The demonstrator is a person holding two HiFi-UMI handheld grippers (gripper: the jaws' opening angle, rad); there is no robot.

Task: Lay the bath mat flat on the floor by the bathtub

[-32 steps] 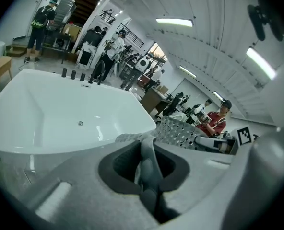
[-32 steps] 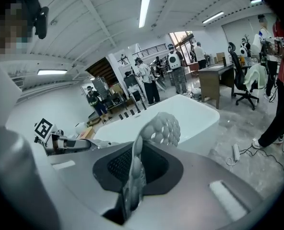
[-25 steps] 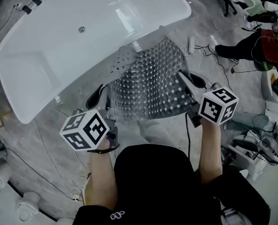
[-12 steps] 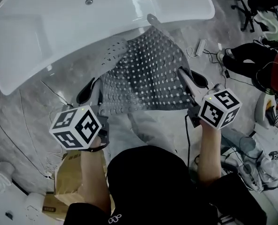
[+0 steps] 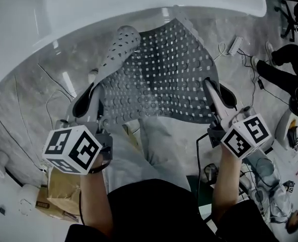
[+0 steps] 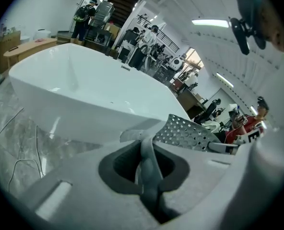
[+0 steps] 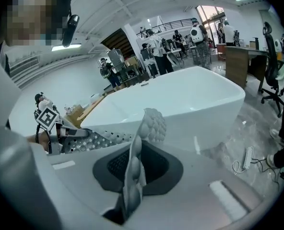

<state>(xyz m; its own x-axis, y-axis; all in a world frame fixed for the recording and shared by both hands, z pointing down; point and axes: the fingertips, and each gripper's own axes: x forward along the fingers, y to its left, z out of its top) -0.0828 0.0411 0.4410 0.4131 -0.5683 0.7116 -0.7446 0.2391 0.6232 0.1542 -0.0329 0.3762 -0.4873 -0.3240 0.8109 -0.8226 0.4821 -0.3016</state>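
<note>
Bath mat (image 5: 164, 74): grey, studded and perforated, held spread out just in front of the bathtub (image 5: 114, 9), over the marbled floor (image 5: 33, 110). Its far edge reaches the tub's side, and the far left corner curls upward. Left gripper (image 5: 91, 105): jaws clenched on the mat's near left edge. Right gripper (image 5: 215, 97): jaws clenched on its near right edge. A power strip (image 5: 234, 45) lies on the floor right of the tub.
</note>
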